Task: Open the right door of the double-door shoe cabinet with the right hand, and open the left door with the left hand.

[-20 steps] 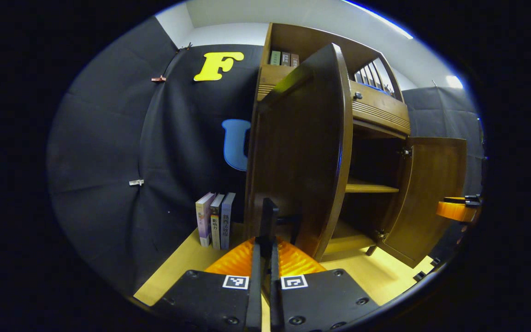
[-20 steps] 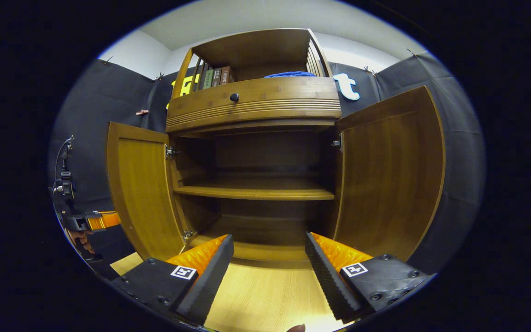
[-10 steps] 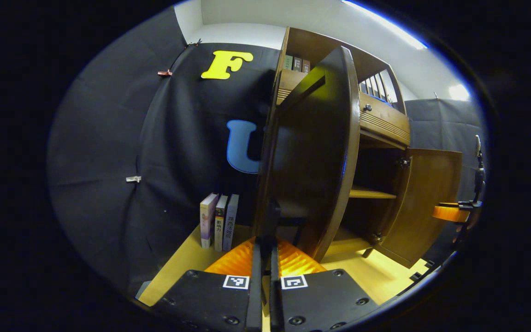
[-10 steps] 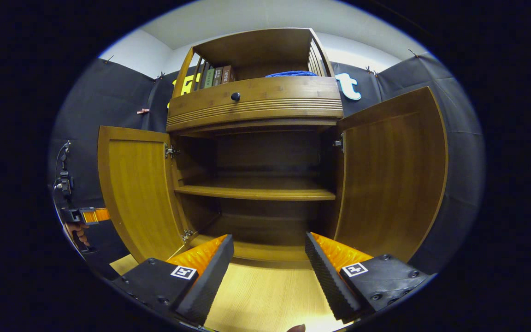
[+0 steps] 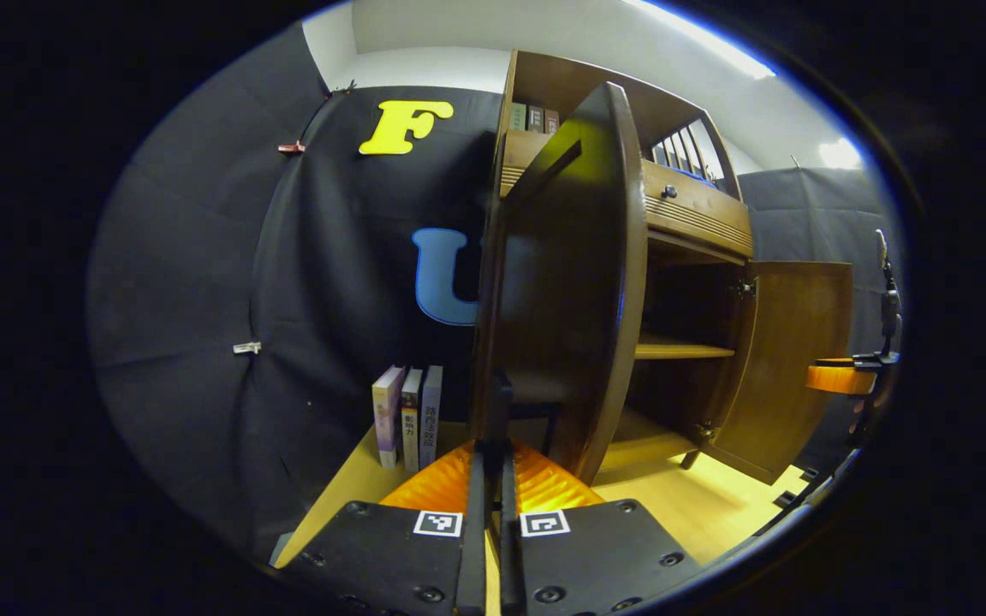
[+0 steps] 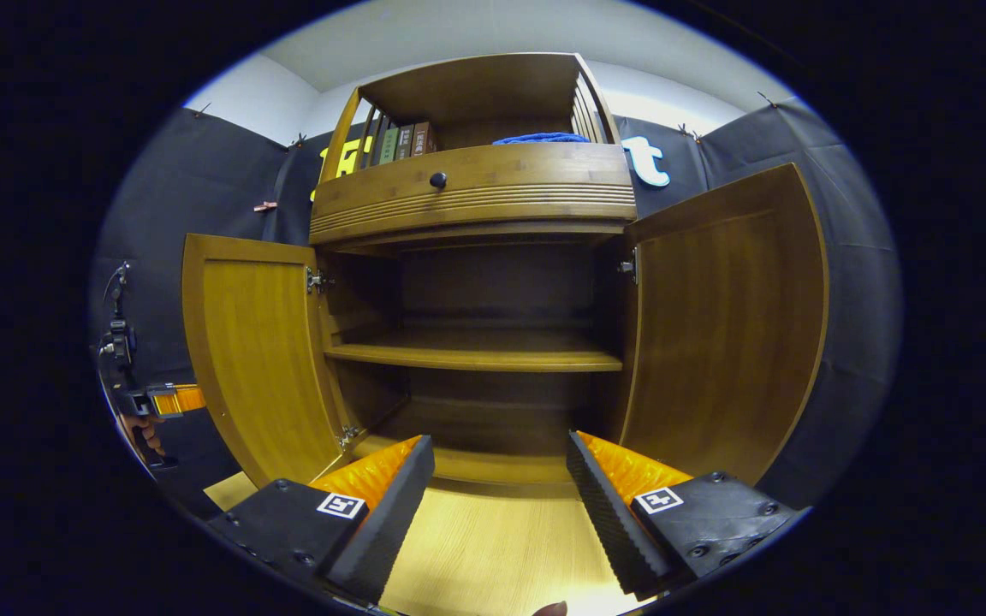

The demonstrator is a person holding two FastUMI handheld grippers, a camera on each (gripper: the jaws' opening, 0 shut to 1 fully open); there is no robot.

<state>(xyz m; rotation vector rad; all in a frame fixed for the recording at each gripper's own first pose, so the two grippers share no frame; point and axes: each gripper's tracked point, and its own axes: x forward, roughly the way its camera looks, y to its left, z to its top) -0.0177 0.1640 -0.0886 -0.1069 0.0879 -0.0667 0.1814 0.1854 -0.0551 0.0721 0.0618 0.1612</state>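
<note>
A: What carries everything?
B: A light wooden table (image 6: 493, 556). The cabinet (image 6: 476, 201) stands on it, on short feet.
A: Anything else directly on it?
B: Three books (image 5: 407, 415) stand upright on the table, just beside the cabinet, close to the black cloth.

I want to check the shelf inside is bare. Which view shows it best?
The right gripper view: it looks straight into the cabinet, showing the whole shelf, bare. The left gripper view shows just a sliver of shelf past the left door.

Three upright books (image 5: 407, 417), blue cloth (image 6: 540, 137), wooden floor (image 6: 493, 556)
</note>
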